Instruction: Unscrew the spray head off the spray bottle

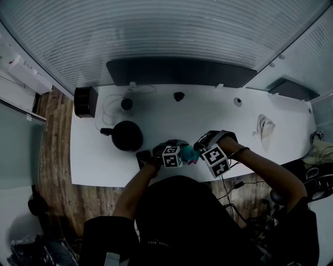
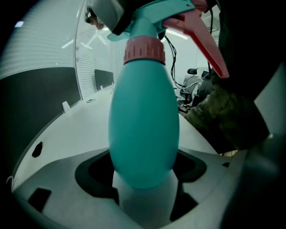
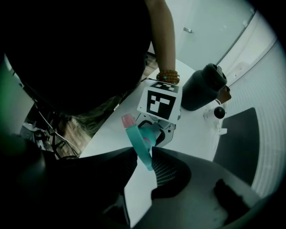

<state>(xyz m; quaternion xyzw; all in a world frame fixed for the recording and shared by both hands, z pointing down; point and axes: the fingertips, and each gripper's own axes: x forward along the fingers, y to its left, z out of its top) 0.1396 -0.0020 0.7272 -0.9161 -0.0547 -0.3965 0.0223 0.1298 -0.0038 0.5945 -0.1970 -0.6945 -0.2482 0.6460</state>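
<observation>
Left gripper view: left gripper (image 2: pixel 144 174) clamped on bottle (image 2: pixel 143 120); smooth, light plastic, likely slippery. Right gripper (image 3: pixel 144 155) clamped on head (image 3: pixel 137 137); better hold: ribbed collar (image 2: pixel 144 50).

Teal spray bottle (image 2: pixel 143 129) with its spray head (image 2: pixel 154 11) still on

The egg-shaped body stood upright, a pink collar (image 2: pixel 144 50) seated on its neck. From the teal head a pink trigger (image 2: pixel 203 36) slanted toward 4 o'clock.
</observation>
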